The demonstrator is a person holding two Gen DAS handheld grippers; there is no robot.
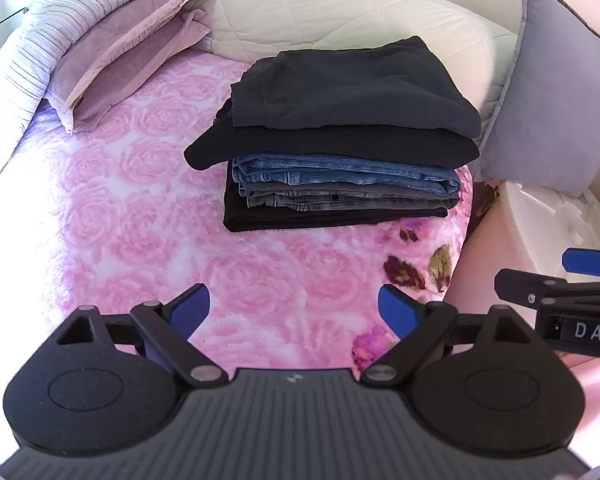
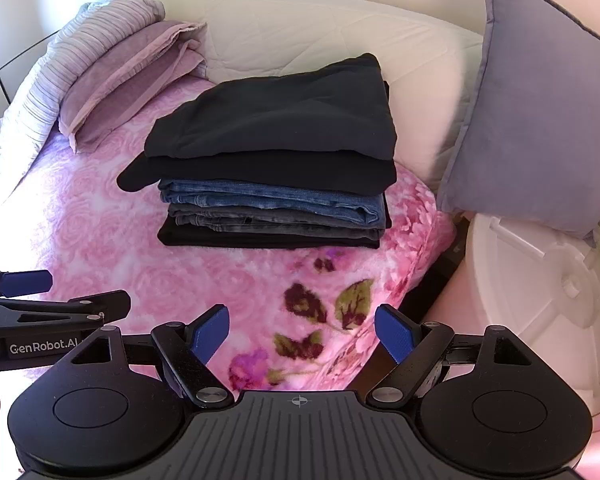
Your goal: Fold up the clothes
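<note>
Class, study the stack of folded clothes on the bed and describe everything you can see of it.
The stack of folded clothes sits on the pink rose-patterned blanket, five layers high. From the top: a dark navy garment, a black one whose corner juts out at the left, blue jeans, grey jeans, and a black piece at the bottom. The folds look neat and flat. Neither gripper touches it; both hover open in front.
</note>
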